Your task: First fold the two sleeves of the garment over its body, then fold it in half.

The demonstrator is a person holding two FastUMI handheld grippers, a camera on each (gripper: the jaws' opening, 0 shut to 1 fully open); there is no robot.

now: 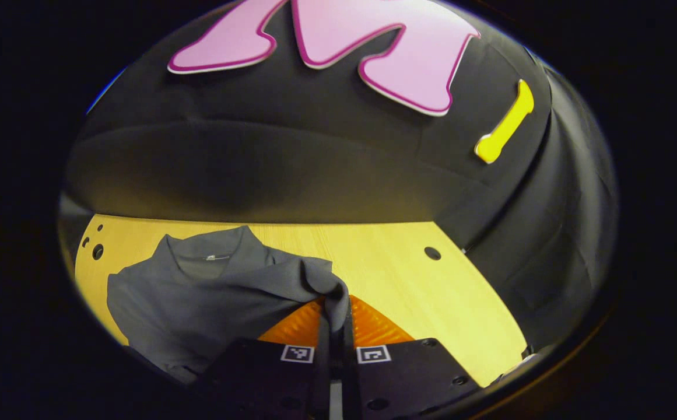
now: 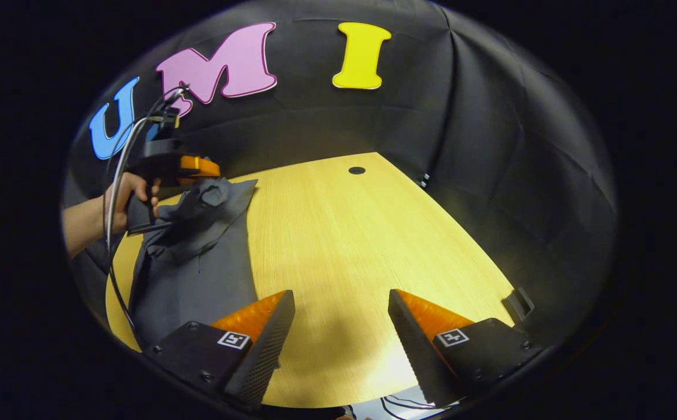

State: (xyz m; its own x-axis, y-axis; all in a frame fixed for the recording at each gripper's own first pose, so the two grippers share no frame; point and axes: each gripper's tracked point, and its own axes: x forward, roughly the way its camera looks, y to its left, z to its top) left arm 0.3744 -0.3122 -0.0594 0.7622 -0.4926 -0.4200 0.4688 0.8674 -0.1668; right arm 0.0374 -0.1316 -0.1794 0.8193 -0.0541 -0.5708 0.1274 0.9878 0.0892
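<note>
The left tool (image 1: 336,315) is pinched closed on a bunched fold of the grey garment (image 1: 198,297), which spreads to its left over the wooden bench (image 1: 408,280). The right tool (image 2: 341,326) hangs wide open and empty above bare bench, the garment lying to its left, a hand (image 2: 125,201) holding the left tool beyond.

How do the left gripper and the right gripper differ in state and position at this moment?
The left gripper is shut on a fold of the grey garment; the right gripper is open and holds nothing. The left gripper lifts cloth off the wooden table; the right gripper is over bare wood beside the garment. Both are hand-held.
</note>
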